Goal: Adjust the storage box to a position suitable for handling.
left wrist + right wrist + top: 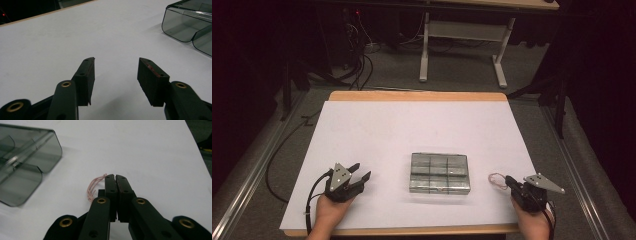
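Currently: your right gripper (114,176) pinched shut on pink rubber band (93,187), right of compartment box (440,172) | limp, light, stretchy; grip its loop | left gripper (116,72) wide open, empty.

The box (440,173) is smoky, see-through plastic with a glossy sheen. The surface (412,125) wears a matt white sheet over a pale wood edge. Both grippers' jaws look matt black, their pads rough; brass-coloured rivets gleam. The thin pink string (93,187) looks twisted and fibrous.
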A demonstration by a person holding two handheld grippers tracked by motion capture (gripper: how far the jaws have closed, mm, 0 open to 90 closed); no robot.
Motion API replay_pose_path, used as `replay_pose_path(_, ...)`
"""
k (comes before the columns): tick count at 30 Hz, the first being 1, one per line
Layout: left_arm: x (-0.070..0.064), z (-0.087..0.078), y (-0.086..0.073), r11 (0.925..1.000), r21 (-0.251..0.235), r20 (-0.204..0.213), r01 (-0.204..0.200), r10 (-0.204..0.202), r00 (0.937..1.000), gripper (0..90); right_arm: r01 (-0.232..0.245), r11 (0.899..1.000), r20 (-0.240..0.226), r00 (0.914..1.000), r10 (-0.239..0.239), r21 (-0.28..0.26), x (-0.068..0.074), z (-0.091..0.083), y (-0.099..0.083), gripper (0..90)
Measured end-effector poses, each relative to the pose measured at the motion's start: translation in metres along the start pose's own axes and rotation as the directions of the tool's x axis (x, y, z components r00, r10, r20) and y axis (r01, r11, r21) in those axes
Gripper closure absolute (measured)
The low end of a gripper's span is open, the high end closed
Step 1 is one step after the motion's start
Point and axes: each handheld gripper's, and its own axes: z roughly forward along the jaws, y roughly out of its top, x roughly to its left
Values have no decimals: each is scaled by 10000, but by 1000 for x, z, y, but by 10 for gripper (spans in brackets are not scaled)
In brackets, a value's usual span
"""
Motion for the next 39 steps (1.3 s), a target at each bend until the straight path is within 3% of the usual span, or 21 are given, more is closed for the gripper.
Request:
replay_pose_path(3, 0, 0, 0, 10000, 14, -8, -6, 6, 10000, 488, -216, 9995, 168, 9996, 212, 226, -4, -1, -11, 882)
replay_pose_path(6, 0, 0, 0, 10000, 2, -16, 14, -14, 10000, 488, -206, 9989, 384, 9991, 190, 419, -6, 0, -16, 789)
replay_pose_path(12, 1, 0, 0, 10000, 21, 7, 33, -33, 10000, 490, 6, 9999, 752, 9972, 3, -120, -3, -8, -11, 723)
replay_pose_path(15, 0, 1, 0, 10000, 71, -25, 1, -1, 10000, 499, 168, 9989, 625, 9979, -141, -430, 4, -12, -4, 748)
replay_pose_path(18, 0, 2, 2, 9995, 286, 25, 94, -94, 10000, 524, 509, 9974, 213, 9985, -498, -517, 17, -10, 1, 785)
replay_pose_path(20, -1, 3, 7, 9961, 431, 606, 771, -797, 9950, 563, 712, 9963, -87, 9974, -717, -479, 27, -7, 3, 800)
replay_pose_path(23, -20, 5, 16, 9974, 599, 953, 400, -456, 9944, 630, 945, 9940, -510, 9939, -973, -545, 41, -1, 5, 824)
replay_pose_path(26, -45, 13, 25, 9959, 898, 1593, -54, -90, 9872, 719, 1106, 9925, -837, 9899, -1147, -520, 52, 7, 7, 863)
replay_pose_path(30, -71, 27, 33, 9920, 1259, 2241, -34, -251, 9742, 861, 1477, 9885, -1135, 9821, -1505, -335, 64, 18, 7, 900)
replay_pose_path(33, -85, 38, 33, 9864, 1615, 2451, -310, -96, 9695, 900, 1625, 9866, -1387, 9768, -1633, -170, 69, 23, 5, 900)
replay_pose_path(37, -102, 44, 31, 9833, 1719, 2709, -603, 117, 9625, 900, 1384, 9901, -1619, 9768, -1402, -223, 70, 25, -1, 900)
replay_pose_path(39, -105, 43, 31, 9838, 1668, 2615, -661, 205, 9650, 900, 1435, 9895, -1678, 9751, -1448, -197, 70, 27, -2, 900)
